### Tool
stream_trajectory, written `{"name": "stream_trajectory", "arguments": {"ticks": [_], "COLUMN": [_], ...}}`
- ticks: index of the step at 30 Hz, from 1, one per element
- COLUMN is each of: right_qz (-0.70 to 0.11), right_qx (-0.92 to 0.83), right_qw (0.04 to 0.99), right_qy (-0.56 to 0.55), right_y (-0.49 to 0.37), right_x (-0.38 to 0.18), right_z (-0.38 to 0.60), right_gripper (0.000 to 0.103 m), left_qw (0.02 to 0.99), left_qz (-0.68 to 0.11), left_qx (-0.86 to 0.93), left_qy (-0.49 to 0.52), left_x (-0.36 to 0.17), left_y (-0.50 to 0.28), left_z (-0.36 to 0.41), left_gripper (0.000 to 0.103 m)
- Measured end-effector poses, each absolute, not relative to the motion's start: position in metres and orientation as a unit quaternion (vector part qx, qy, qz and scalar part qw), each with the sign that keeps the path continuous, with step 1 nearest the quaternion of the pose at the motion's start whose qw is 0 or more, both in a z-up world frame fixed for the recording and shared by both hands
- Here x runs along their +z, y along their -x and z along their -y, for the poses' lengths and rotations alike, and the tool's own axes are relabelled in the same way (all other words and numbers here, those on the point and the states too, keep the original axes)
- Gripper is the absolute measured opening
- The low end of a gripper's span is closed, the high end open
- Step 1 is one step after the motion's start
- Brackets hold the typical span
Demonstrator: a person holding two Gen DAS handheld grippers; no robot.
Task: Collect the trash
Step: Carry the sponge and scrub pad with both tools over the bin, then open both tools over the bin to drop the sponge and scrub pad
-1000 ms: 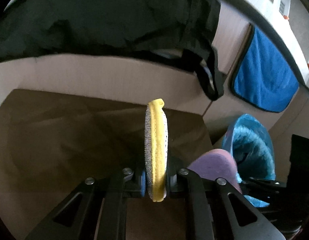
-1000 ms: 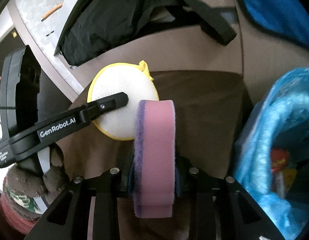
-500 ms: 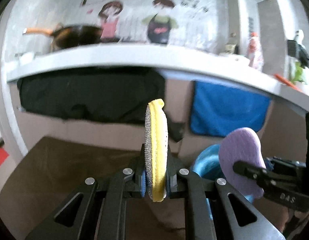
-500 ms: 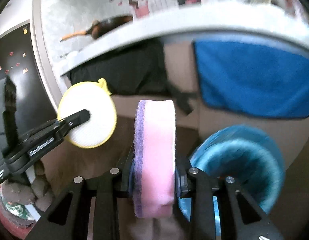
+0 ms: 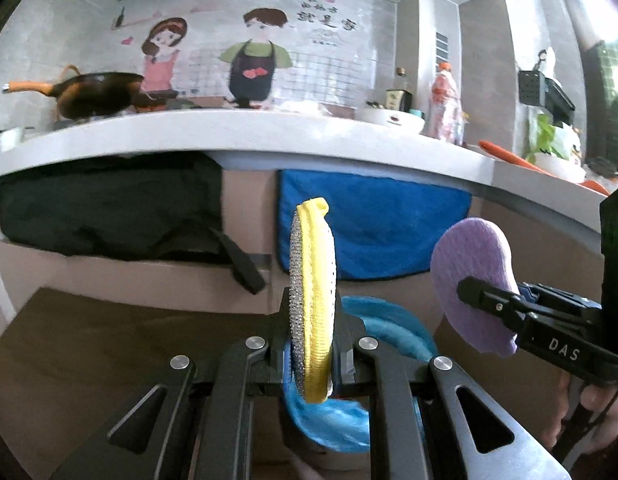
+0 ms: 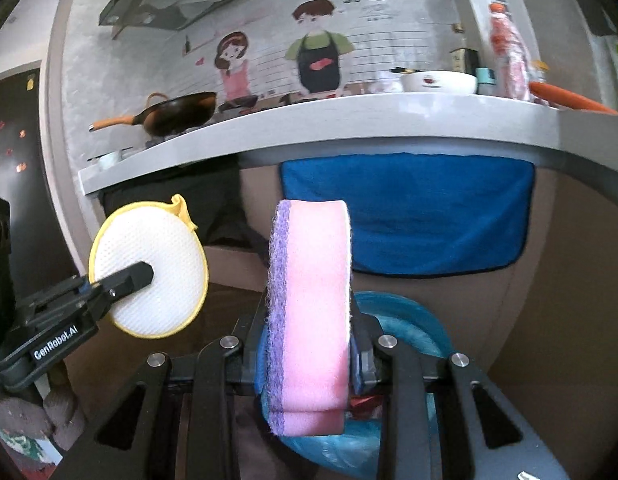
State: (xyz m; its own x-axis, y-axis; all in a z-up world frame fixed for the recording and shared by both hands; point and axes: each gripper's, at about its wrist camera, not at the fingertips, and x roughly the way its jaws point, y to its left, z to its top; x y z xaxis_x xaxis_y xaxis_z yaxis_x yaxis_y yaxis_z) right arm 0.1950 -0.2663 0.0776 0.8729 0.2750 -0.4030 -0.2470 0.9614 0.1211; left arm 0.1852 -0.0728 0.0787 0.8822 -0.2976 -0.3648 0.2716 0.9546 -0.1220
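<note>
My left gripper [image 5: 312, 350] is shut on a round yellow-rimmed scrub pad [image 5: 312, 300], held on edge; the pad's white face also shows in the right wrist view [image 6: 149, 272]. My right gripper [image 6: 309, 360] is shut on a pink sponge with a purple scouring side [image 6: 309, 320]; its purple face shows in the left wrist view [image 5: 475, 280]. Both are held above a bin lined with a blue bag [image 5: 389, 328], which also shows below the sponge in the right wrist view [image 6: 409, 320].
A grey kitchen counter [image 5: 269, 136] runs across ahead with a wok [image 5: 93, 92], bowl and bottles on it. A blue towel [image 5: 369, 228] and black cloth [image 5: 109, 208] hang below it. The floor [image 5: 109, 340] is brown.
Both grippers have tilted upward from looking down at the floor, bringing the counter and wall into view. The blue-lined bin now sits directly below both held pads.
</note>
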Motion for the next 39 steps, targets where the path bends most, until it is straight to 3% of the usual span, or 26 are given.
{"name": "stream_trajectory", "arguments": {"ticks": [39], "right_qz": [-0.335], "right_qx": [0.093], "right_qw": [0.934], "right_qy": [-0.081], "right_y": [-0.293], "right_x": [-0.047], "right_z": [0.305], "right_gripper": [0.029], "left_qw": [0.919], "left_qz": [-0.333], "left_qx": [-0.201], "left_qy": [0.060], "left_x": [-0.043], "left_y": [-0.300], "left_z": [0.120], "left_gripper": [0.015]}}
